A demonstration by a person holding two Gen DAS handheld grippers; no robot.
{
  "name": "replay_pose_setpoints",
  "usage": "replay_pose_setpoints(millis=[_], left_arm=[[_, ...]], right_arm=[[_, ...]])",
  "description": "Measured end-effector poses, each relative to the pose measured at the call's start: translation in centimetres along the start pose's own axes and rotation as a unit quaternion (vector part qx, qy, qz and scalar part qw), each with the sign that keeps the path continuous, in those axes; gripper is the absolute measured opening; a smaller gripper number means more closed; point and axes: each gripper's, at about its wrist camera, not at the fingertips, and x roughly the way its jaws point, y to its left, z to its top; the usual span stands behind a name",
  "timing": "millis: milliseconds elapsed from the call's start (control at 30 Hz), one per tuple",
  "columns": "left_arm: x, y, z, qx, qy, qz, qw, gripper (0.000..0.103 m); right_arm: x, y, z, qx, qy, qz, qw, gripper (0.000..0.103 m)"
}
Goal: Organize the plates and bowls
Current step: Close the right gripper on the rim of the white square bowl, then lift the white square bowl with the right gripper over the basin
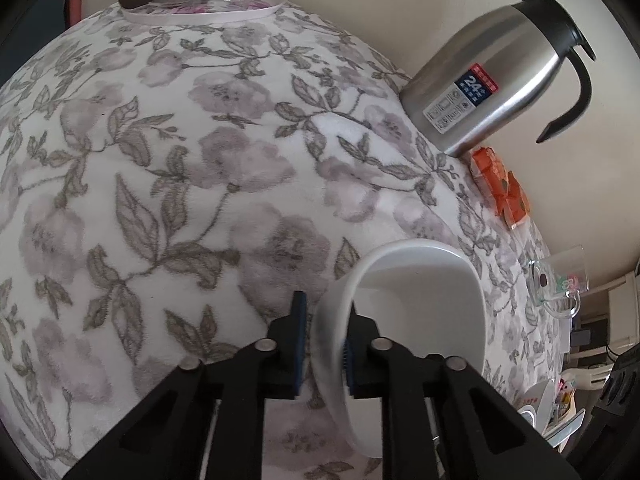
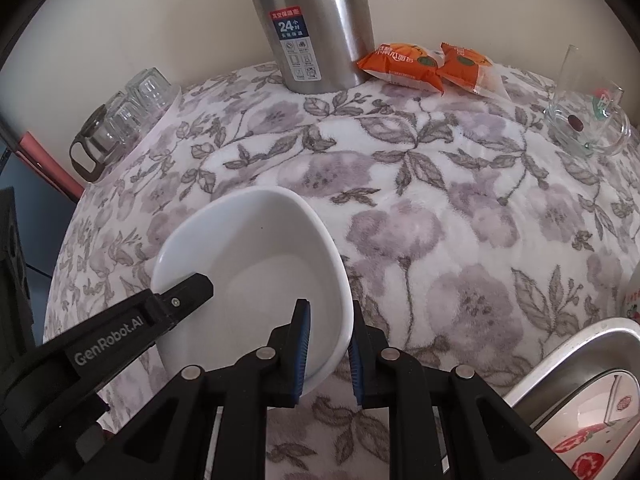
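A white bowl (image 1: 420,300) (image 2: 260,272) rests tilted on the floral tablecloth (image 1: 200,160), and both grippers hold it. In the left wrist view, my left gripper (image 1: 325,344) is shut on the bowl's wall, with one blue pad inside and one outside. In the right wrist view, my right gripper (image 2: 329,356) is shut on the near right rim in the same way. My left gripper (image 2: 188,294) also shows there, reaching in over the bowl's left rim.
A steel thermos jug (image 2: 316,24) stands at the back by the wall, with orange snack packets (image 2: 404,64) beside it. A glass mug (image 2: 588,120) is at the far right. A tray of glasses (image 2: 128,120) sits far left. A metal basin (image 2: 560,356) holding a red-patterned plate is at near right.
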Motion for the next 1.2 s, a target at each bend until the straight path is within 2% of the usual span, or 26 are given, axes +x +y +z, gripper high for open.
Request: replay_pose_setpoints(millis=[333, 933, 1200], left_arm=[[-1.2, 0.1, 0.0, 0.005, 0.005, -0.005, 1.0000, 0.010], [-8.8, -4.1, -1.7, 0.052, -0.041, -0.034, 0.9973, 0.011], [-10.5, -5.8, -3.0, 0.079, -0.040, -0.055, 0.9945, 0.011]], right_arm=[[-1.3, 0.0, -0.6, 0.007, -0.003, 0.011, 1.000, 0.019], [-10.2, -1.4, -1.7, 0.008, -0.073, 0.030, 0.997, 0.019], [-12.9, -3.3, -3.0, 0.026, -0.100, 0.047, 0.994, 0.019]])
